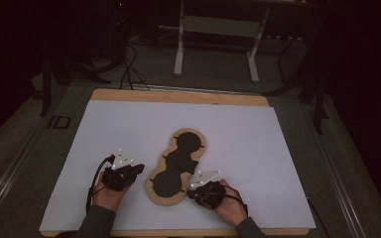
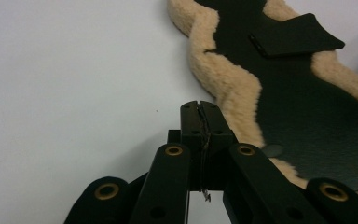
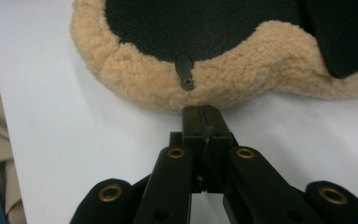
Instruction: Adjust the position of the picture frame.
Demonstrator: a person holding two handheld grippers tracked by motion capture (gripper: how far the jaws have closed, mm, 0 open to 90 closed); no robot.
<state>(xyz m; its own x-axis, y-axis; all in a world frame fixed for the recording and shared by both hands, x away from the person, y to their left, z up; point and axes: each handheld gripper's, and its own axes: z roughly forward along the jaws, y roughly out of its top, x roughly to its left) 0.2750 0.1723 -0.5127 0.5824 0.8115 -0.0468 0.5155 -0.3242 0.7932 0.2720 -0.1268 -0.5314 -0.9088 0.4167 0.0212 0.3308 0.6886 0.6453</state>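
Both grippers are clenched on nothing: the left gripper (image 2: 200, 106) sits just beside the fleece-edged pad (image 1: 177, 166), whose rim lies to its right. The right gripper (image 3: 204, 112) has the pad's fleece border just ahead of its tips, near a small black tab (image 3: 185, 71), probably lining up for a grasp there

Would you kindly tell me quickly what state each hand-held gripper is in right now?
Left hand-held gripper: shut, holding nothing, beside the fleece-edged pad.
Right hand-held gripper: shut, holding nothing, at the pad's fleece rim.
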